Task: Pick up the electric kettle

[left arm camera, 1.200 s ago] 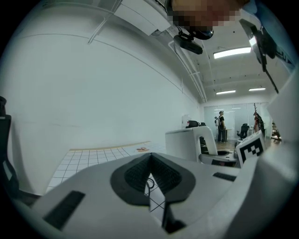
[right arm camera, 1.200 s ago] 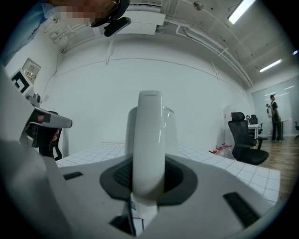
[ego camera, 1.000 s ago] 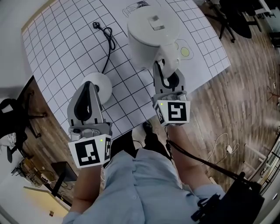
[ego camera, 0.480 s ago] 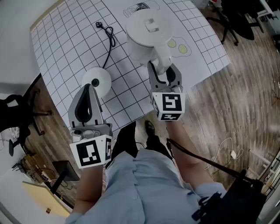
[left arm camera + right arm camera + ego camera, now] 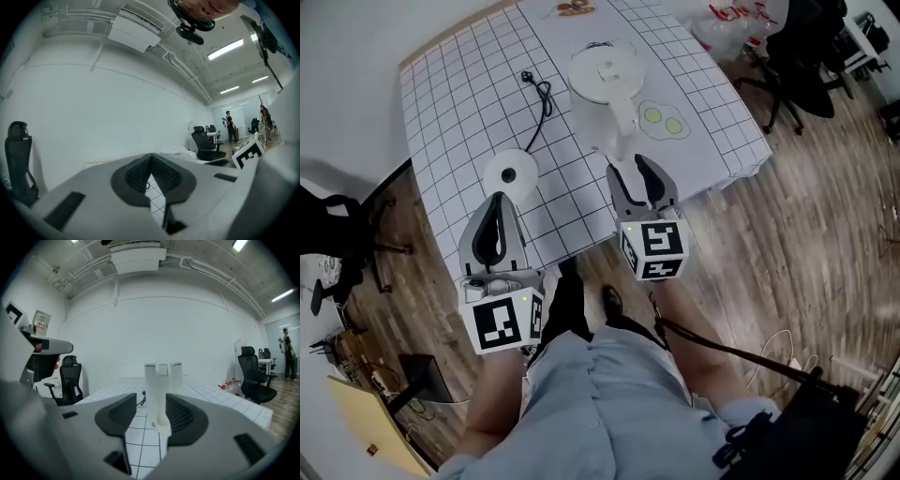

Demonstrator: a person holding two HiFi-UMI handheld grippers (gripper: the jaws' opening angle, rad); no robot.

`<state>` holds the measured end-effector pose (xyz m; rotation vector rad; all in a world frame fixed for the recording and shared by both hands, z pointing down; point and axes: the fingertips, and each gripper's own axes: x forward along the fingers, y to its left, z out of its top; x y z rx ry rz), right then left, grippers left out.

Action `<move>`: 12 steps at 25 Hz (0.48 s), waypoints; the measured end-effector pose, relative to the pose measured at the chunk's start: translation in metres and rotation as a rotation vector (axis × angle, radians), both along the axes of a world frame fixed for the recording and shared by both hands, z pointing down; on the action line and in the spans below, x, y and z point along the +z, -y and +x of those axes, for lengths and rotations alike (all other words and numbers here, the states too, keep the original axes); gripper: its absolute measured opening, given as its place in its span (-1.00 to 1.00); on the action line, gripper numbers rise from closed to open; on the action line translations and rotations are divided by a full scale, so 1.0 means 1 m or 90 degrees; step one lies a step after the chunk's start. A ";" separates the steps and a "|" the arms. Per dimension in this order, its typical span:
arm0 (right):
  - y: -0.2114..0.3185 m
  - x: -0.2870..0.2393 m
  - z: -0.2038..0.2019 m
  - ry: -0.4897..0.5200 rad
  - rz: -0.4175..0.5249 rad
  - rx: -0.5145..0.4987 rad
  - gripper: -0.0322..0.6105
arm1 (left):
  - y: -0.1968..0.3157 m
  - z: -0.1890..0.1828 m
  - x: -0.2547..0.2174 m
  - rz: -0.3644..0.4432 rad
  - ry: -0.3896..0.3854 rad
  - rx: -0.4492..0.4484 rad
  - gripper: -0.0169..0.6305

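Observation:
The white electric kettle point(image 5: 605, 94) stands upright on the gridded table sheet point(image 5: 469, 84), its handle point(image 5: 623, 122) turned toward me. My right gripper point(image 5: 630, 167) sits just short of that handle, jaws opening, with nothing between the pads. In the right gripper view the kettle point(image 5: 159, 385) stands straight ahead beyond the right gripper point(image 5: 152, 416). The round kettle base point(image 5: 511, 173) lies to the left. My left gripper point(image 5: 495, 202) is shut and empty near the table's front edge, just below the base. Its pads point(image 5: 140, 174) meet in the left gripper view.
A black power cord point(image 5: 541, 98) runs from the base to a plug point(image 5: 526, 77). Two yellow circles point(image 5: 664, 119) are drawn right of the kettle. A plastic bag point(image 5: 736, 19) lies at the far right corner. Office chairs point(image 5: 811, 47) stand on the wooden floor.
Both grippers have drawn back toward me. The right gripper has come off the kettle's handle and its jaws have spread. The kettle stays standing on the table.

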<state>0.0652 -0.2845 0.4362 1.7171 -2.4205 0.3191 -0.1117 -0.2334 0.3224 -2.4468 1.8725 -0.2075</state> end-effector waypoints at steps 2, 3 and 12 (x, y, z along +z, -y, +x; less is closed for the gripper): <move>-0.010 -0.018 -0.002 0.012 0.020 -0.025 -0.33 | -0.012 0.005 -0.007 0.012 -0.006 -0.008 -0.94; -0.011 -0.028 -0.005 0.017 0.030 -0.040 -0.33 | -0.014 0.007 -0.011 0.018 -0.013 -0.014 -0.94; -0.085 -0.105 -0.037 0.020 0.147 -0.186 -0.62 | -0.098 0.011 -0.035 0.064 -0.011 -0.106 -0.94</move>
